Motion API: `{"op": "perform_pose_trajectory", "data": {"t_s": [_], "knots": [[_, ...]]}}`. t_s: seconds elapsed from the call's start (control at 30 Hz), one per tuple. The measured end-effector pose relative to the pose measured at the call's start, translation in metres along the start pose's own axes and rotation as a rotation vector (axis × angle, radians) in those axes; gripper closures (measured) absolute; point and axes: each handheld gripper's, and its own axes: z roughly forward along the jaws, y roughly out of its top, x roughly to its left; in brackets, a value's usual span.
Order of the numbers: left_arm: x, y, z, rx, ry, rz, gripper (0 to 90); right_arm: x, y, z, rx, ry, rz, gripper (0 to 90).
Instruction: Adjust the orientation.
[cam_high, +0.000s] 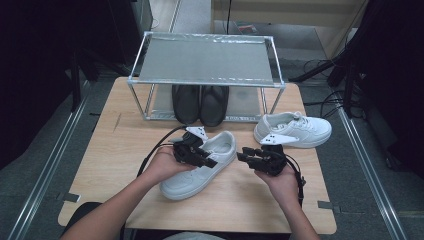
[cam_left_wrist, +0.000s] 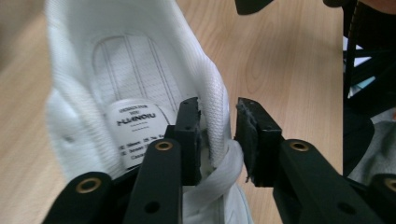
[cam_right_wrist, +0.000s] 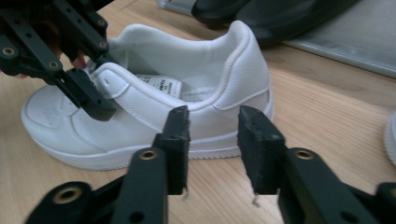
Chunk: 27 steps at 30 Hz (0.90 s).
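Left gripper (cam_high: 199, 152): positioned over the near white shoe (cam_high: 200, 167), which lies on the wooden table (cam_high: 115, 165) in front of the person, toe toward the near edge and heel toward the metal rack (cam_high: 206, 60). In the left gripper view its jaws straddle the padded side collar of the shoe (cam_left_wrist: 140, 93), one jaw inside the opening beside the printed insole label, the other outside; the inner pad touches the collar, while a narrow gap shows at the outer pad. The jaws are therefore set around the collar but not clearly clamped on it. The right gripper view confirms this gripper (cam_right_wrist: 88, 100) at the shoe's collar.

Centre: a pair of black shoes (cam_high: 200, 102) stands on the rack's lower shelf, behind the white shoe (cam_right_wrist: 154, 112).

Right gripper (cam_high: 245, 156): held in the person's right hand (cam_high: 282, 182) just beside the near shoe's right flank, apart from it. Its jaws stand parted with nothing between them, aimed at the shoe's heel quarter.

Far right: a second white shoe (cam_high: 292, 129) rests on the table near the rack's right leg, well apart from both grippers.
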Motion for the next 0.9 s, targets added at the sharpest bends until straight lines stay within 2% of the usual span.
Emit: {"op": "perform_pose_trajectory", "data": {"t_s": [0.03, 0.17, 0.3, 0.37, 0.57, 0.67, 0.73, 0.8, 0.87, 0.9], "knots": [[0.001, -0.001, -0.003, -0.009, 0.013, 0.002, 69.1, 0.001, 0.001, 0.0, -0.001, 0.009, -0.001, 70.2], [0.003, -0.005, -0.019, -0.047, 0.022, -0.047, 65.8, 0.003, 0.005, 0.001, 0.003, 0.02, -0.018, 79.8], [-0.001, -0.016, -0.037, -0.089, 0.015, -0.072, 74.1, 0.005, 0.01, 0.005, 0.017, 0.047, -0.015, 90.0], [-0.002, -0.021, -0.043, -0.093, 0.021, -0.074, 80.0, 0.007, 0.013, 0.008, 0.027, 0.047, -0.022, 90.0], [-0.005, -0.036, -0.05, -0.079, 0.051, -0.089, 87.5, 0.011, 0.023, 0.017, 0.016, 0.045, -0.066, 90.0], [-0.01, -0.044, -0.048, -0.068, 0.047, -0.099, 88.2, 0.011, 0.029, 0.026, 0.025, 0.055, -0.083, 90.0], [-0.012, -0.048, -0.043, -0.041, 0.049, -0.106, 86.8, 0.012, 0.031, 0.034, 0.036, 0.072, -0.085, 90.0], [-0.012, -0.052, -0.042, -0.057, 0.054, -0.117, 86.7, 0.014, 0.033, 0.043, 0.054, 0.082, -0.096, 90.0], [-0.009, -0.054, -0.042, -0.044, 0.062, -0.127, 86.6, 0.017, 0.033, 0.052, 0.079, 0.09, -0.108, 90.0], [-0.008, -0.057, -0.041, -0.055, 0.051, -0.134, 86.1, 0.019, 0.033, 0.055, 0.091, 0.085, -0.119, 90.0]]}}
